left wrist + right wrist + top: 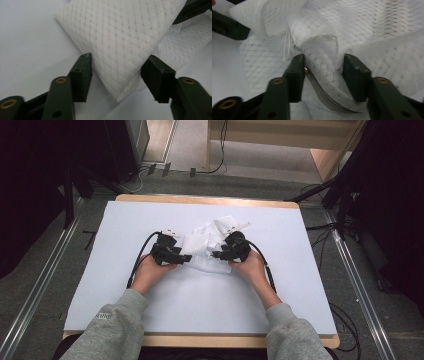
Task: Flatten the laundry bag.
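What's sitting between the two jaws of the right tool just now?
A bunched fold of the white mesh bag stands between the jaws of the right tool, with its zipper curving through the gap close to one jaw, seen in the right gripper view.

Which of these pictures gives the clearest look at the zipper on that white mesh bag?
The right gripper view: the grey zipper curves between the right gripper's jaws, its metal end beside one jaw. The left gripper view shows a folded corner of the white mesh bag instead; in the high view the bag is a small crumpled heap, too small to tell a zipper.
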{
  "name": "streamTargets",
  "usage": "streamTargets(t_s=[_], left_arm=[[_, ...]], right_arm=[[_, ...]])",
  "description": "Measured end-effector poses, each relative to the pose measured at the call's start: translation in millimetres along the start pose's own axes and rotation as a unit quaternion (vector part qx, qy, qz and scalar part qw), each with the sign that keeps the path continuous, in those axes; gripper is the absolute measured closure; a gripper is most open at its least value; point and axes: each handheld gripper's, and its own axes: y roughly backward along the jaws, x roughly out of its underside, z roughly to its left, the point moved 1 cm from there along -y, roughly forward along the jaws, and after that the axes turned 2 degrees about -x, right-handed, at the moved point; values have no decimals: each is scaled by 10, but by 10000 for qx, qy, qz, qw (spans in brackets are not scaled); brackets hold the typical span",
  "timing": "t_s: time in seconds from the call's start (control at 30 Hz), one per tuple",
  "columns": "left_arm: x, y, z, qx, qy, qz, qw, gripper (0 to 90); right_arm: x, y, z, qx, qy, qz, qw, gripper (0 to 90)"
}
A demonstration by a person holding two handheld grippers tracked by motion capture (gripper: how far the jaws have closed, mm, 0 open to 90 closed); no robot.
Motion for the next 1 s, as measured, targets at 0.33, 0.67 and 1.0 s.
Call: streamTargets(t_s=[0.33,0.67,1.0], left_arm=[[-6,54,91,407,357,-117,9985,859],[55,306,363,786,1044,-438,9905,880],[159,339,543,814,1393,-275,9865,874]], right_arm=[[46,148,4,144,-3,-128,9998,856],[63,471,-110,37,-166,-459,9988,868],[168,547,-168,-137,-317,-401,9986,881]])
